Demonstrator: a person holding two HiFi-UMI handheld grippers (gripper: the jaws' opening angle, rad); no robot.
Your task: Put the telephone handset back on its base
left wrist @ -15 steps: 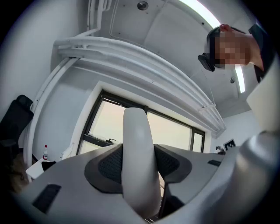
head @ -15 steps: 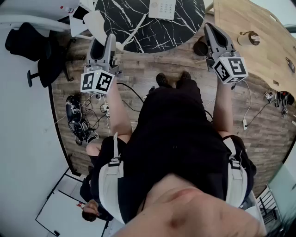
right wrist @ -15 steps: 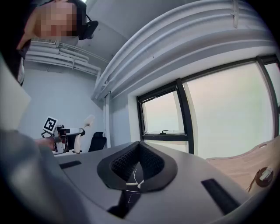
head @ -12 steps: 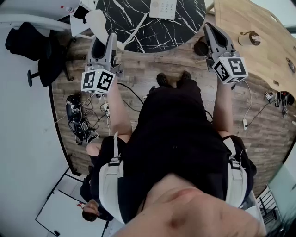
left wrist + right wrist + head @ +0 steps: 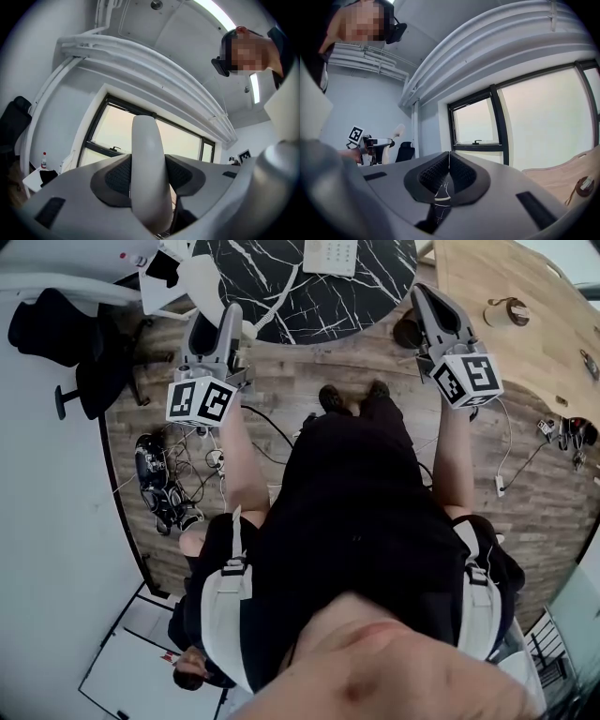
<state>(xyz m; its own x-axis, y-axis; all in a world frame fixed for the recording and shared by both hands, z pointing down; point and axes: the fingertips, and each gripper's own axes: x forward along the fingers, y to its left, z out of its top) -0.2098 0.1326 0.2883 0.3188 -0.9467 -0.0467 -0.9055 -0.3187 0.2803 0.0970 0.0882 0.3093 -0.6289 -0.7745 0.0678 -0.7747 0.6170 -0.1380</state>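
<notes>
Left gripper view: left tongs (image 5: 149, 180) clamped the handset (image 5: 146, 140), likely rigid, light, slippery plastic, best held mid-body; right tongs (image 5: 449, 176) closed, empty.

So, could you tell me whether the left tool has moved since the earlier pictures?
Yes, but only slightly: the left tool, shut on the handset, has edged forward toward the round marble table.
</notes>
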